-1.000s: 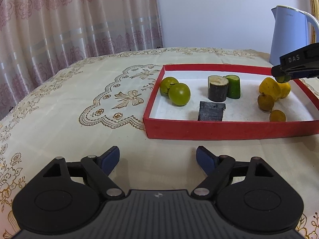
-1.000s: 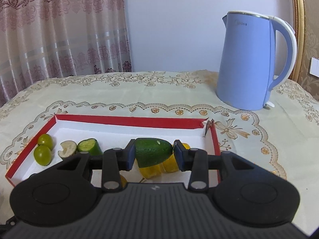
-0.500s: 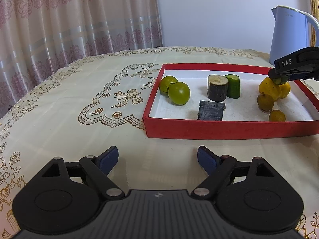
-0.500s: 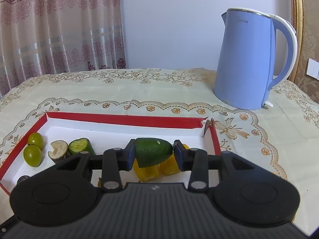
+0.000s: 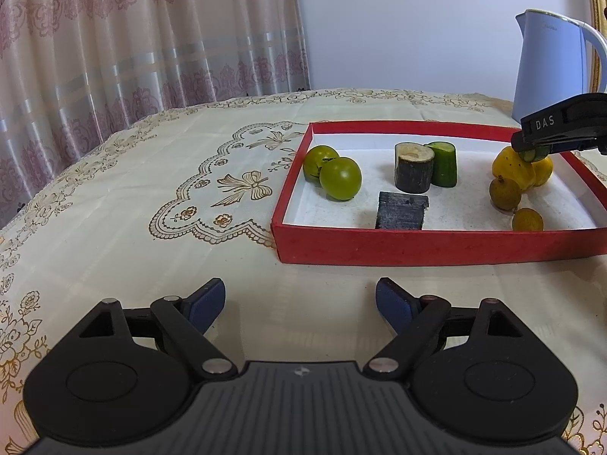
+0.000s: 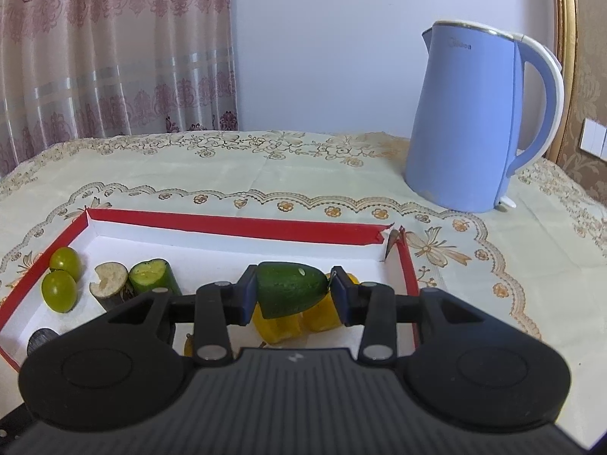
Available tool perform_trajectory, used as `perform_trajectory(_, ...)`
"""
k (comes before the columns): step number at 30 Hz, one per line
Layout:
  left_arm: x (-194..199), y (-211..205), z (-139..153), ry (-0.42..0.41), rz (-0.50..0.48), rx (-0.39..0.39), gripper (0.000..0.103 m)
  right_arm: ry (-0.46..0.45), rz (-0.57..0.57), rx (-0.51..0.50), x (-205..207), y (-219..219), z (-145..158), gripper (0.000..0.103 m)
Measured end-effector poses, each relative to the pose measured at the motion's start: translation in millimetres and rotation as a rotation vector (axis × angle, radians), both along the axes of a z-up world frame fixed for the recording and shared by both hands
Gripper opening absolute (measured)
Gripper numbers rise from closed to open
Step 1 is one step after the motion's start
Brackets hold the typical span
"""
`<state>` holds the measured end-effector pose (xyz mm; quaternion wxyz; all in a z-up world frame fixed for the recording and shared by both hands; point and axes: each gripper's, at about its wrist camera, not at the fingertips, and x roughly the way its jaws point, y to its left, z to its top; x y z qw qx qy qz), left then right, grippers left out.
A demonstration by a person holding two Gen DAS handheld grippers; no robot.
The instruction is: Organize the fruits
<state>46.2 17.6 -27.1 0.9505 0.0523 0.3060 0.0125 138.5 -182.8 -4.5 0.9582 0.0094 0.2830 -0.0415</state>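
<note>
A red tray [image 5: 436,252] [image 6: 235,223] holds two green round fruits [image 5: 339,178] [image 6: 58,290], a cut cucumber piece [image 5: 444,163] [image 6: 151,280], a wood stub [image 5: 413,167], a dark block [image 5: 402,210], yellow fruits [image 5: 512,165] [image 6: 288,326] and small brown fruits [image 5: 504,193]. My right gripper [image 6: 292,294] is shut on a green cucumber end piece [image 6: 290,292] and holds it above the yellow fruits at the tray's right end; it also shows in the left wrist view [image 5: 531,153]. My left gripper [image 5: 299,303] is open and empty, in front of the tray.
A blue electric kettle [image 6: 478,121] [image 5: 550,68] stands behind the tray at the right. An embroidered cream tablecloth [image 5: 151,208] covers the table. Curtains hang at the back left.
My right gripper has shifted left over the tray and risen slightly, still holding the cucumber end piece. My left gripper has barely moved.
</note>
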Motion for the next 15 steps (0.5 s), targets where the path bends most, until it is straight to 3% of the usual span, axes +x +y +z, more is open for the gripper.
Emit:
perform_trajectory(2,0.3,-0.1,0.1,0.001,0.000,-0.001,0.087,-0.009,-0.002,-0.007,-0.8,0.6,0.7,0.049)
perform_trajectory(4,0.5,-0.1,0.3,0.002,0.001,-0.003,0.087,-0.008,-0.002,-0.005,-1.1,0.0,1.8,0.049)
perform_trajectory(7,0.4,0.0,0.4,0.002,0.001,-0.003,0.087,-0.012,-0.004,0.002,-1.9,-1.2,3.7,0.057)
perform_trajectory(15,0.4,0.2,0.2,0.002,0.001,-0.003,0.088,-0.023,-0.002,0.002,-7.5,-1.7,8.1,0.057)
